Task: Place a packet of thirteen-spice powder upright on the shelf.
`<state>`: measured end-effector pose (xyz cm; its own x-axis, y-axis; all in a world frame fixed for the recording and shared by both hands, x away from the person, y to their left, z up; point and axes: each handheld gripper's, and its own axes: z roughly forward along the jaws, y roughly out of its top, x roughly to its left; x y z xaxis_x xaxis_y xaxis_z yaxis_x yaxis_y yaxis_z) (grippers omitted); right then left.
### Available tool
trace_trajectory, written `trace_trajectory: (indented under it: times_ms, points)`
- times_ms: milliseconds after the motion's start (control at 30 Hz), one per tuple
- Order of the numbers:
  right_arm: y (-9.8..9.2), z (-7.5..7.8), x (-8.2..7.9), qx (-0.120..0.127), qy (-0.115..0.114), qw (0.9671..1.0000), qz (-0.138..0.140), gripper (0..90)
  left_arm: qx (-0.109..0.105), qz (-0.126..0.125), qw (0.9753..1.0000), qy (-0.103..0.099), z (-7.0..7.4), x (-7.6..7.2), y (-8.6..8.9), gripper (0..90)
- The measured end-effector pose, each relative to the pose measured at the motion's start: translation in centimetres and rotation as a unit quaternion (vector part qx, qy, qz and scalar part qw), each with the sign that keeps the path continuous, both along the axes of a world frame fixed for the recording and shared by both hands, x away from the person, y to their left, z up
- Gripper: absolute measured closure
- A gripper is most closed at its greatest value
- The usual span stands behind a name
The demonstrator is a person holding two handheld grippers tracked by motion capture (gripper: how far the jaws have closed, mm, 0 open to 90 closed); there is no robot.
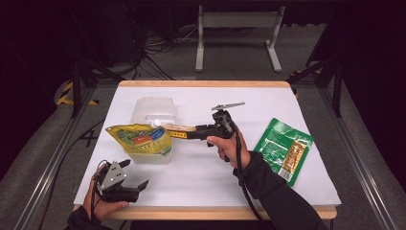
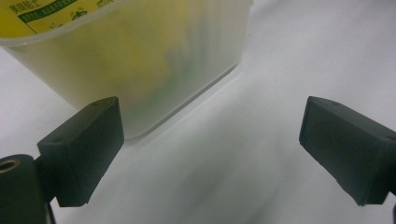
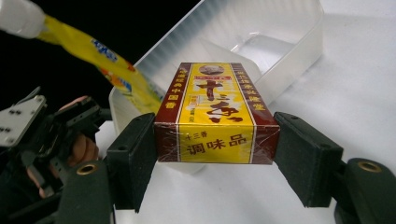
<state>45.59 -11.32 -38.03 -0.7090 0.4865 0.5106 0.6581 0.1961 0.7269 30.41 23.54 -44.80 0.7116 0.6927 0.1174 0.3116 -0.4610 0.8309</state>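
Near edge, lower left of the high view: left tongs (image 1: 135, 178) sit wide apart, holding nothing, just short of the tub (image 1: 152, 157). Mid frame, right tongs (image 1: 165, 129) are clamped on the box (image 1: 178, 130) by its two long sides, so its long axis runs straight out along the tongs, pointing left toward the tub w/ the yellow bag (image 1: 139, 139) in it. In the right gripper view the box (image 3: 215, 114) hangs just before the tub rim (image 3: 154, 70); bag (image 3: 93, 53) at upper left. Right hand is clearly the nearer one; I'd guess the box goes forward & down into the tub. Far right on the worktop (image 1: 201, 182), well apart, a green pouch (image 1: 283, 149).
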Motion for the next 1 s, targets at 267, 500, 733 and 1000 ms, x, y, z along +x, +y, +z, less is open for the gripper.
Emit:
trace_trajectory:
  times_ms: [267, 500, 733, 1000]
  points:
    - [2.2, -0.1, 1.3, 0.000, 0.045, 0.9989, -0.016, 33.1, 0.010, -0.004, 0.9999, -0.002, -0.1, 0.0, -0.1, 7.2]
    - [3.1, -0.3, 1.8, -0.001, 0.055, 0.9983, -0.017, 33.0, 0.020, -0.007, 0.9998, -0.002, -0.2, 0.0, -0.4, 7.2]
    - [3.1, -0.4, 2.0, 0.028, 0.071, 0.9970, 0.013, 25.5, 0.028, -0.013, 0.9995, -0.001, -0.3, 0.0, -0.5, 7.1]
    - [3.9, -0.9, 1.5, 0.003, 0.035, 0.9954, 0.089, 32.5, 0.035, -0.017, 0.9992, -0.001, -0.4, 0.0, -0.7, 7.1]
